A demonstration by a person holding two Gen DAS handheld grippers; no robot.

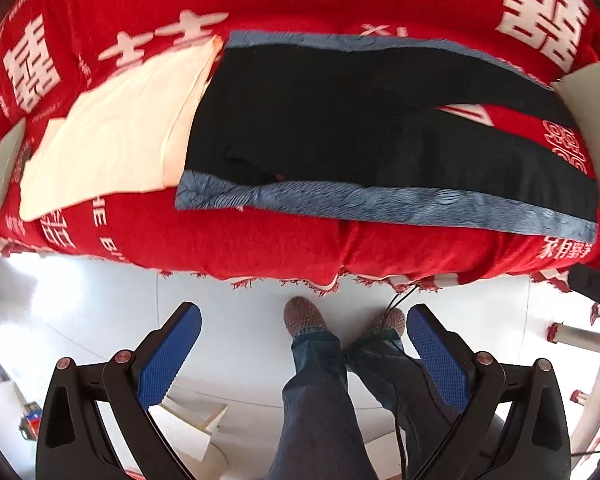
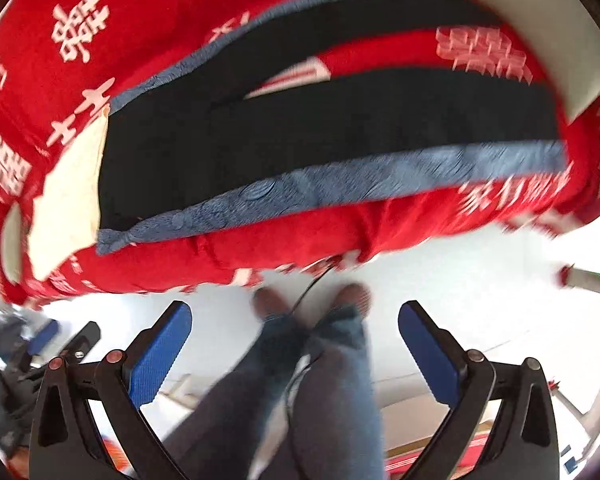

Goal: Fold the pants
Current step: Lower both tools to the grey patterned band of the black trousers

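Black pants [image 1: 340, 120] with blue side stripes lie flat on the red bedspread [image 1: 260, 240]; both the left hand-held gripper [image 1: 304, 344] and the right hand-held gripper [image 2: 296, 340] hang open, holding nothing.

One pair of black pants [image 1: 340, 128] with blue side stripes lies at twelve o'clock. One cream cloth [image 1: 112, 132] at ten o'clock. Two claws: left claw [image 1: 304, 340], right claw [image 2: 295, 334]. Two feet [image 1: 305, 317].

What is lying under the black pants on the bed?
The black pants lie spread on the red bedspread, which shows in the wedge between the legs. At the waist end they adjoin a cream cloth; whether it runs beneath them is hidden.
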